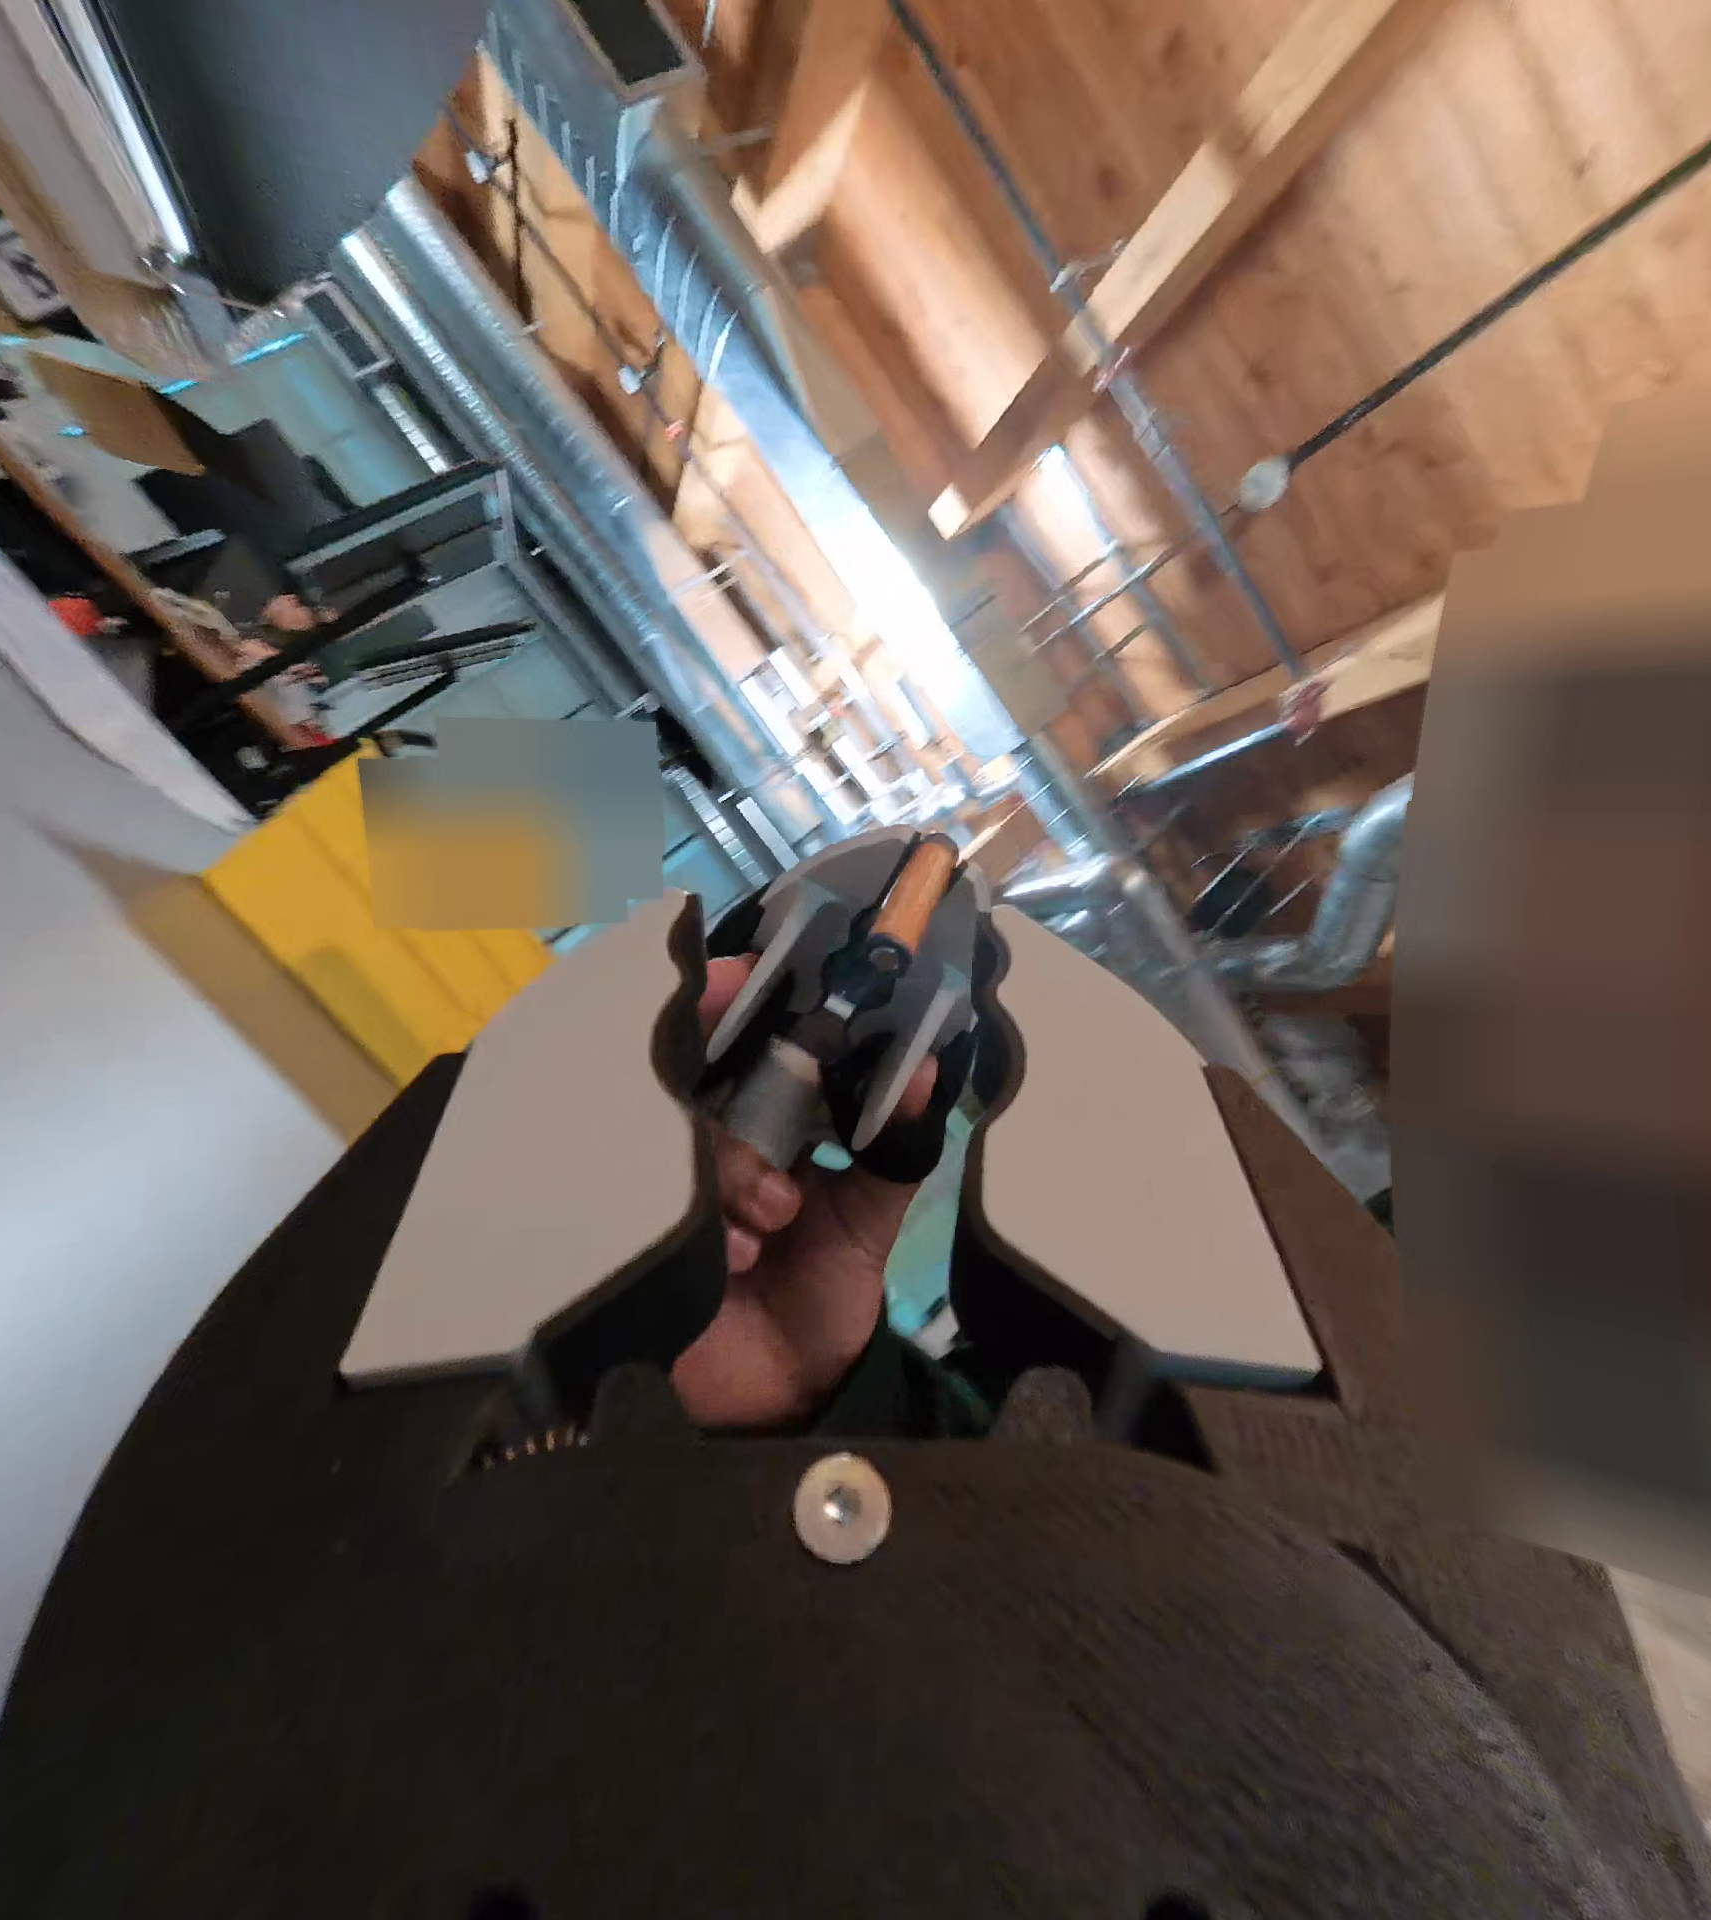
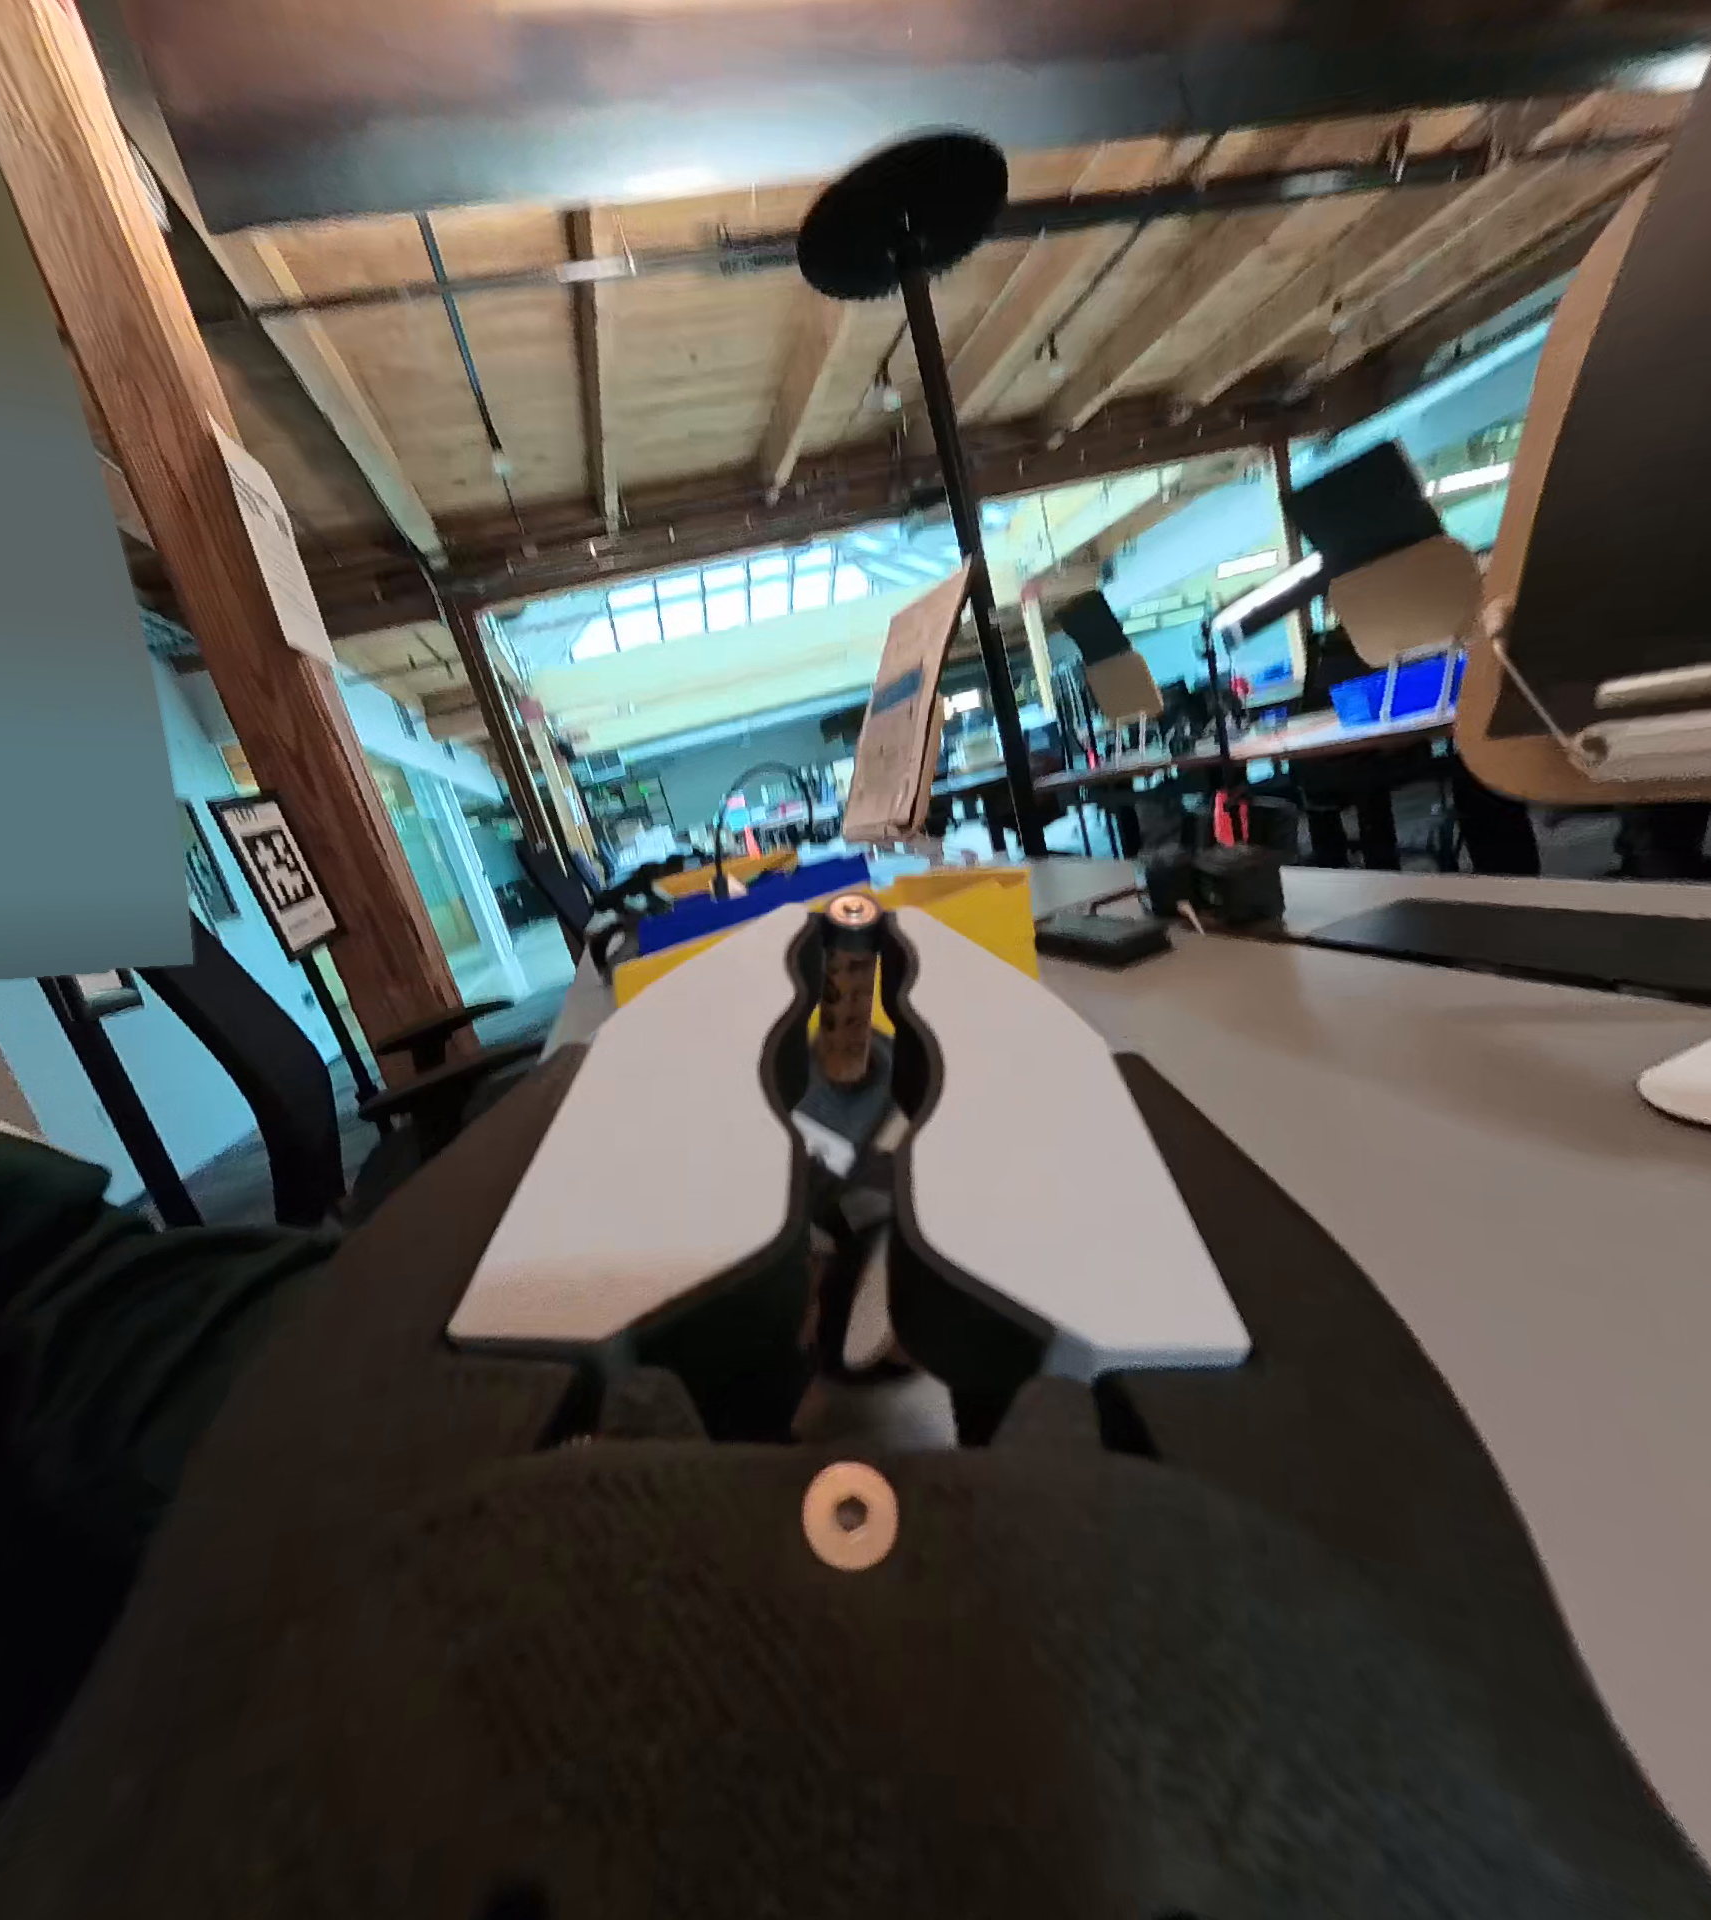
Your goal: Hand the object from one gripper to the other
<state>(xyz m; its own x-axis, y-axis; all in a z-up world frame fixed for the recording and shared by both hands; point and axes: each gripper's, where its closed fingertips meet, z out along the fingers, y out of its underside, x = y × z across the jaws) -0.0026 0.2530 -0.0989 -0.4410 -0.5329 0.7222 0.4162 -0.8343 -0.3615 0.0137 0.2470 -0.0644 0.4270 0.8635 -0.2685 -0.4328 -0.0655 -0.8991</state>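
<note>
Clamping battery (image 2: 849,997), right gripper (image 2: 851,1029), left wrist view facing it

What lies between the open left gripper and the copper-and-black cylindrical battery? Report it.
Bare air, left wrist view: left gripper faces the battery, clamped in the right gripper.

The left wrist view looks steeply upward at the ceiling (image 1: 1246,312), with the right gripper (image 1: 856,997) close ahead. The right wrist view faces level across the table (image 2: 1350,1143) toward the room. Both share the battery (image 1: 918,888) (image 2: 846,997).
</note>
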